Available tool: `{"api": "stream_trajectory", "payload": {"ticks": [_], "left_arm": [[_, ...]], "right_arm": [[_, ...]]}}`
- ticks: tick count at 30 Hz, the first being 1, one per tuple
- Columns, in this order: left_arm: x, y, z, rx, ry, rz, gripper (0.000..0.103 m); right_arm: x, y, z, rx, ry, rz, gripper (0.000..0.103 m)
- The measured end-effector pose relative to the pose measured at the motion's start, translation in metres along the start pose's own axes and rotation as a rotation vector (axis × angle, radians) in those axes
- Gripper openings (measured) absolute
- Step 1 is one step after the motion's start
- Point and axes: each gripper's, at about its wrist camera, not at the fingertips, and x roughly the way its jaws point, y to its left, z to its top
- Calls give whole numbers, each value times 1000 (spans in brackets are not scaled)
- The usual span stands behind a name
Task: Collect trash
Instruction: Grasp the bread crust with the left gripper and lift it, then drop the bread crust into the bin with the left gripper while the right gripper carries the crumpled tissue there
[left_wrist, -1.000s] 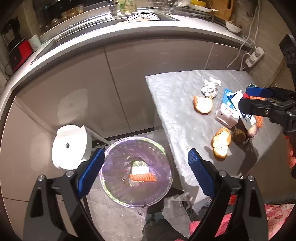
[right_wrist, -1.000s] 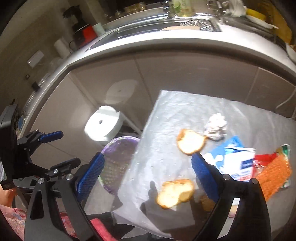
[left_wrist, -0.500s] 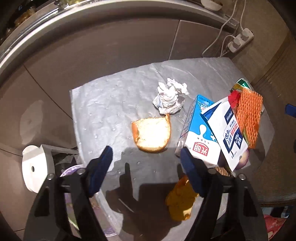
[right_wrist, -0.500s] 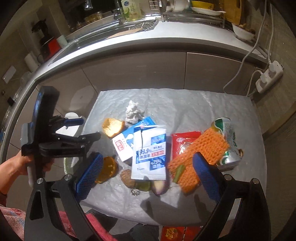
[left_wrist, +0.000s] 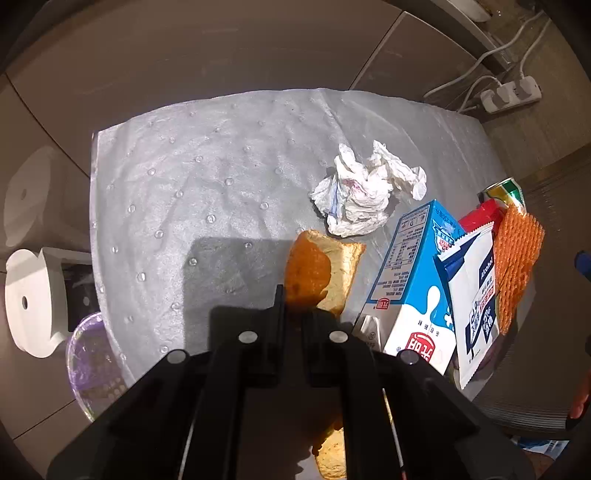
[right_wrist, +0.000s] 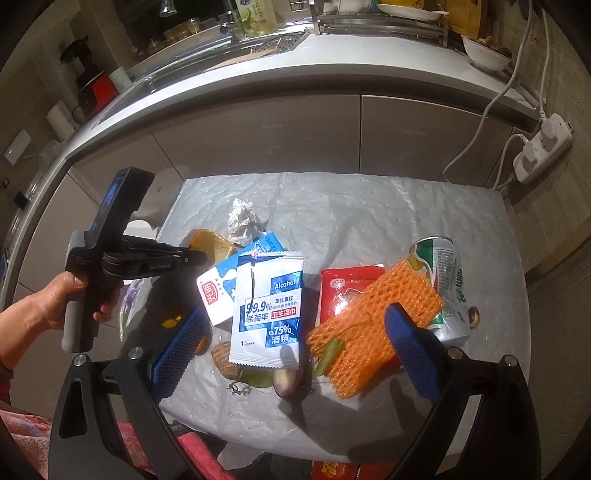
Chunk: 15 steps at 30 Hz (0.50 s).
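Note:
My left gripper (left_wrist: 293, 295) is shut on a piece of bread (left_wrist: 321, 269) at the near left of the small table; it also shows from the side in the right wrist view (right_wrist: 201, 256), with the bread (right_wrist: 210, 242) at its tips. My right gripper (right_wrist: 295, 332) is open and empty above a wet-wipe packet (right_wrist: 267, 310), a milk carton (right_wrist: 221, 291) and orange foam netting (right_wrist: 369, 328). A crumpled tissue (left_wrist: 365, 192) lies behind the bread. A second bread piece (left_wrist: 330, 454) lies near the table's front edge.
A drink can (right_wrist: 447, 291) and red wrapper (right_wrist: 347, 288) lie at the right. Fruit scraps (right_wrist: 258, 373) lie near the front edge. The purple-lined bin (left_wrist: 92, 362) and a white paper roll (left_wrist: 33, 299) stand on the floor at the left. Kitchen cabinets rise behind.
My left gripper swung from over the bin to the table, dropped onto the bread and shut on it. My right gripper swung right, over the wipe packet and netting.

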Motion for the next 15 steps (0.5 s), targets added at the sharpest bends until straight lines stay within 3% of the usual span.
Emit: {"api": "stream_trajectory", "payload": {"ticks": [4, 8, 15], "left_arm": [[-7, 2, -1, -3, -10, -18, 6], [-39, 3, -13, 0, -59, -40, 6], [-108, 38, -68, -20, -139, 50, 6]], "right_arm": [[5, 7, 7, -5, -3, 22, 96], [19, 22, 23, -62, 1, 35, 96], [72, 61, 63, -173, -2, 33, 96]]}}
